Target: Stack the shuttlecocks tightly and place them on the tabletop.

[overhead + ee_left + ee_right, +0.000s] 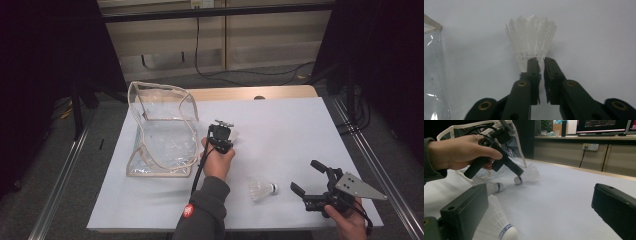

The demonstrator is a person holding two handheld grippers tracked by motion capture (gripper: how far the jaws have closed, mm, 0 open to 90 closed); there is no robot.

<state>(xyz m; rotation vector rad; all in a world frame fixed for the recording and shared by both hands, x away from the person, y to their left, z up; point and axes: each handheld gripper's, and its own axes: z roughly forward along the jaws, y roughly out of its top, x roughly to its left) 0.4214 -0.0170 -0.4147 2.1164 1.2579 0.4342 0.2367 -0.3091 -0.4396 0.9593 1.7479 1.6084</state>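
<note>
A white shuttlecock (pixel 233 135) (pixel 531 37) (pixel 527 175) lies on the white table, its cork toward my left gripper (pixel 228 137) (pixel 541 60) (pixel 520 172). That gripper's tips sit right over the cork end, with only a narrow slit between the jaws; I see nothing pinched between the pads. A second shuttlecock (pixel 262 190) (pixel 499 227) lies just left of my right gripper (pixel 306 176) (pixel 539 207), which stands wide open and empty. A third shuttlecock (pixel 490 187) lies under the left hand. A clear bag (pixel 160 130) (pixel 431 75) with pale trim stands open left of the left hand.
White sheet covers the table (pixel 300 125), with a wooden strip along its far edge. Metal rails run along both sides of the table. Dark curtains and trailing cables stand behind it. A cable hangs from the left gripper along the sleeve.
</note>
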